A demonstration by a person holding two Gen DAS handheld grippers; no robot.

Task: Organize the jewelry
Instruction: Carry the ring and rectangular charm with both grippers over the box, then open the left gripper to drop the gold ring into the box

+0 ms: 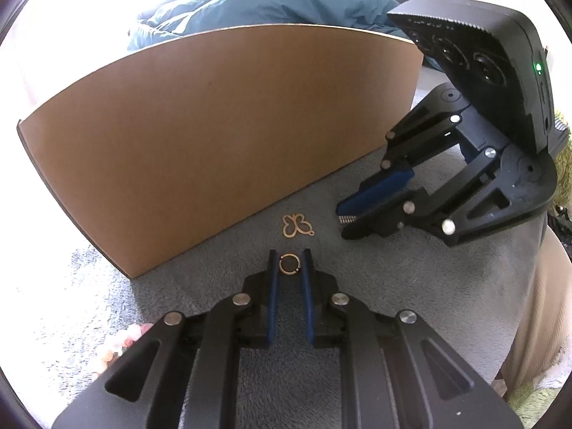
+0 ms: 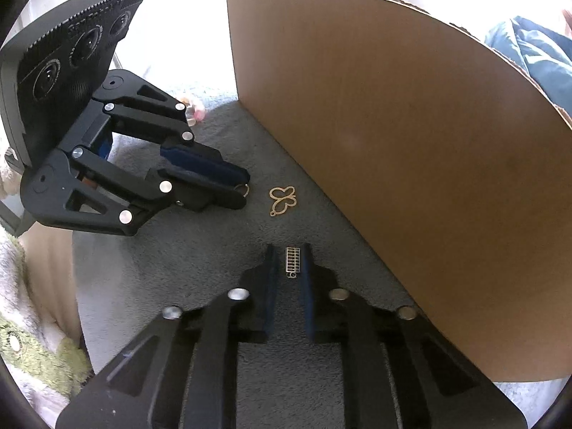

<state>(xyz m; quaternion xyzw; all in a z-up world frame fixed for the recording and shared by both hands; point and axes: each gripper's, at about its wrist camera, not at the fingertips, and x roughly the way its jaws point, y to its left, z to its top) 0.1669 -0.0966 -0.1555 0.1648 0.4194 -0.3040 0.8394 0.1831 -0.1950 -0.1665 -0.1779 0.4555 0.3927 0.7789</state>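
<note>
A small gold ring charm (image 1: 289, 264) lies on the grey carpet between the fingertips of my left gripper (image 1: 289, 262), whose jaws stand slightly apart around it. A small gold abacus-like charm (image 2: 292, 261) lies between the fingertips of my right gripper (image 2: 289, 261), near its right finger; the jaws are narrowly open. A gold butterfly charm (image 1: 296, 225) lies on the carpet between both grippers, also in the right wrist view (image 2: 282, 200). The right gripper (image 1: 348, 218) shows in the left view, the left gripper (image 2: 243, 189) in the right view.
A brown cardboard box (image 1: 214, 136) stands upright just beyond the charms, also in the right wrist view (image 2: 411, 161). Pink beads (image 1: 125, 339) lie at the left. A teal duvet (image 1: 268, 0) lies behind the box. A green fluffy rug (image 2: 43, 357) is at the edge.
</note>
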